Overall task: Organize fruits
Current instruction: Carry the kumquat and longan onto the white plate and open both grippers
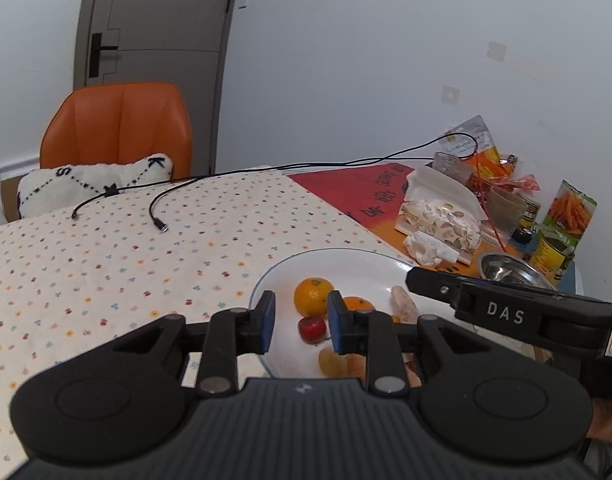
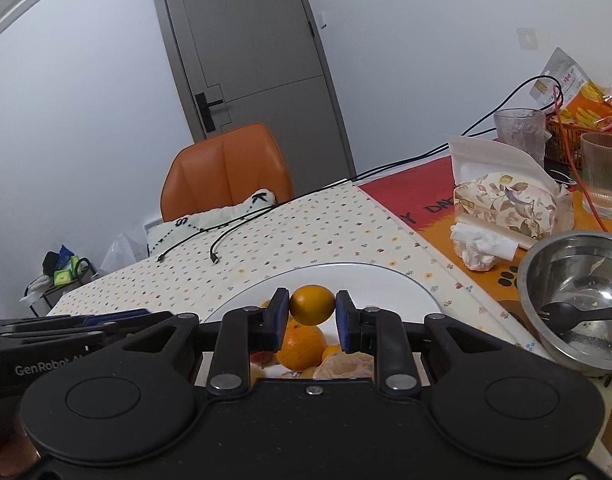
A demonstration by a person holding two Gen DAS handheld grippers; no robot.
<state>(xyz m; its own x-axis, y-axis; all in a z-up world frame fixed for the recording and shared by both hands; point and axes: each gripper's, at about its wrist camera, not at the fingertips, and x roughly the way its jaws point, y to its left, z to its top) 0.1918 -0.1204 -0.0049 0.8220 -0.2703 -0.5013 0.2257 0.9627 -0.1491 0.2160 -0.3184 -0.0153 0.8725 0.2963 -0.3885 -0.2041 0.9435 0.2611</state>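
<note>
The right gripper (image 2: 311,312) is closed on a small yellow-orange fruit (image 2: 311,305), both blue pads touching its sides; the fruit is held clear above the white plate (image 2: 385,280), over the plate's near half. Below it on the plate lie a larger orange (image 2: 302,346), a peeled piece (image 2: 345,364) just right of that, and a reddish fruit (image 2: 261,357) to its left. In the left wrist view the left gripper (image 1: 300,320) hangs over the plate's near-left part, its pads set apart with nothing between them; an orange (image 1: 311,296) and a small red fruit (image 1: 311,329) are seen past the gap, not gripped. The right tool's arm crosses that view at right, over the plate's right edge. A steel bowl (image 2: 545,264) holding a black spoon stands just right of the plate; a tissue pack (image 2: 501,204), glasses and snack bags lie farther right, cables (image 2: 226,240) far left on the dotted cloth. Judgement: the step in hand is carrying one fruit, either lifted out of or about to be set into the pile; which cannot be told. No sorting container other than the plate is evident. The next move calls for keeping the grip steady on a round, rollable fruit, choosing a bare spot on the plate, lowering until it rests before parting the pads, and keeping clear of the left tool.
</note>
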